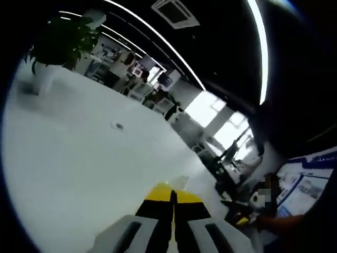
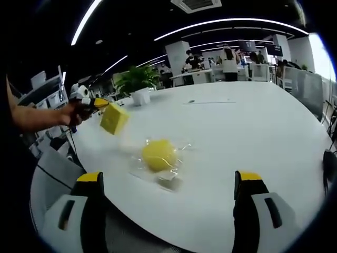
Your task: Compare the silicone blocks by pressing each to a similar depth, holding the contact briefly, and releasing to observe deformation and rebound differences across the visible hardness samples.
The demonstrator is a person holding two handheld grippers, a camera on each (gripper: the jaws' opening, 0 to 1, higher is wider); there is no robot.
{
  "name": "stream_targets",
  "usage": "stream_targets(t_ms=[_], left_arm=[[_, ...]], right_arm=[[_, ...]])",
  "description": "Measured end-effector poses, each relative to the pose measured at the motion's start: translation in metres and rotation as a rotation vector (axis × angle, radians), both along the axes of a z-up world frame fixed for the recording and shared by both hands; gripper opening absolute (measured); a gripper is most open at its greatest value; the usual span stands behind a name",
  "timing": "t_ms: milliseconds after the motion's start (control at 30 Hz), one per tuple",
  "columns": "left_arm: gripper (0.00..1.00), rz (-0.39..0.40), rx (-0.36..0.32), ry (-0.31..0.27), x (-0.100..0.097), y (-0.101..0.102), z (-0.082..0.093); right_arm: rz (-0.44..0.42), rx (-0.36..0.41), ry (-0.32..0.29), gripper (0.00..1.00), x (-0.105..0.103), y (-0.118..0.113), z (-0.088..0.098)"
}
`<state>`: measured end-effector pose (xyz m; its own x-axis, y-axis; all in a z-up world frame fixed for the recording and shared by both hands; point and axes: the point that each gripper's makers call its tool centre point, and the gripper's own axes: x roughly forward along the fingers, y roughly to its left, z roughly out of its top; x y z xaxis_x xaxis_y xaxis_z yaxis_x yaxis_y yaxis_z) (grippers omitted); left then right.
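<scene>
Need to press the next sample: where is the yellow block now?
In the right gripper view, the yellow block is held by the left gripper, up left of the round yellow sample.

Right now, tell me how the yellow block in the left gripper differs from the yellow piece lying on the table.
The yellow block is squarish with flat faces; the yellow piece looks rounded. The block is held off the white table at the left gripper; the piece rests on the table on clear plastic wrap. The block sits tilted; the piece lies settled. Both are the same yellow.

Smooth matt white table (image 2: pixel 247 132), clear glossy plastic wrap (image 2: pixel 171 171) under a matt yellow silicone block (image 2: pixel 159 154).
</scene>
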<state>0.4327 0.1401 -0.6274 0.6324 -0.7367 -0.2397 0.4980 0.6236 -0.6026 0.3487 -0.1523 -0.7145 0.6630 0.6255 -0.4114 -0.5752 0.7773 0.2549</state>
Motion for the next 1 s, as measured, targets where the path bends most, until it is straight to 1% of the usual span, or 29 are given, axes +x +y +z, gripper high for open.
stream_targets(t_ms=[33,133,167,200,233,267,300,333,367,400,500,633,800,833,900,933,1000], left_arm=[[0.00,-0.004,0.004,-0.009,0.000,-0.001,0.004],[0.00,-0.021,-0.015,-0.050,-0.001,-0.006,0.024],[0.00,-0.028,-0.024,-0.076,-0.001,-0.007,0.034],[0.00,-0.032,-0.030,-0.084,-0.001,-0.009,0.040],[0.00,-0.040,-0.028,-0.104,-0.002,-0.012,0.049],[0.00,-0.054,-0.022,-0.130,-0.002,-0.014,0.055],[0.00,-0.085,-0.002,-0.170,-0.004,-0.018,0.063],[0.00,-0.095,0.015,-0.196,-0.005,-0.020,0.069],[0.00,-0.083,0.043,-0.221,-0.003,-0.019,0.075],[0.00,-0.087,0.032,-0.222,-0.004,-0.021,0.080],[0.00,-0.115,-0.020,-0.257,-0.011,-0.030,0.104],[0.00,-0.139,-0.035,-0.289,-0.018,-0.037,0.123],[0.00,-0.158,-0.054,-0.314,-0.024,-0.042,0.141],[0.00,-0.171,-0.053,-0.322,-0.026,-0.043,0.145],[0.00,-0.189,-0.063,-0.326,-0.028,-0.045,0.155],[0.00,-0.198,-0.070,-0.334,-0.030,-0.047,0.163],[0.00,-0.205,-0.074,-0.351,-0.033,-0.047,0.173]], right_arm=[[0.000,-0.002,0.000,0.96,0.000,0.000,0.000],[0.001,0.003,-0.004,0.96,0.002,0.001,0.002],[0.002,0.003,-0.005,0.96,0.002,0.001,0.002],[0.004,0.004,-0.007,0.96,0.003,0.002,0.003],[0.005,0.005,-0.007,0.96,0.003,0.002,0.003],[0.007,0.006,-0.008,0.96,0.003,0.003,0.004],[0.009,0.007,-0.008,0.96,0.003,0.004,0.004],[0.012,0.006,-0.011,0.96,0.003,0.004,0.005],[0.014,0.005,-0.014,0.96,0.003,0.004,0.005],[0.015,0.002,-0.015,0.96,0.002,0.005,0.006],[0.015,0.004,-0.019,0.96,0.001,0.004,0.008],[0.010,0.009,-0.023,0.96,-0.001,0.004,0.013],[0.008,0.037,-0.042,0.96,-0.001,0.006,0.024],[0.010,0.046,-0.047,0.96,-0.001,0.006,0.027],[0.013,0.052,-0.053,0.96,0.001,0.007,0.031],[0.017,0.065,-0.062,0.96,0.001,0.010,0.036],[0.017,0.076,-0.072,0.96,0.002,0.010,0.040]])
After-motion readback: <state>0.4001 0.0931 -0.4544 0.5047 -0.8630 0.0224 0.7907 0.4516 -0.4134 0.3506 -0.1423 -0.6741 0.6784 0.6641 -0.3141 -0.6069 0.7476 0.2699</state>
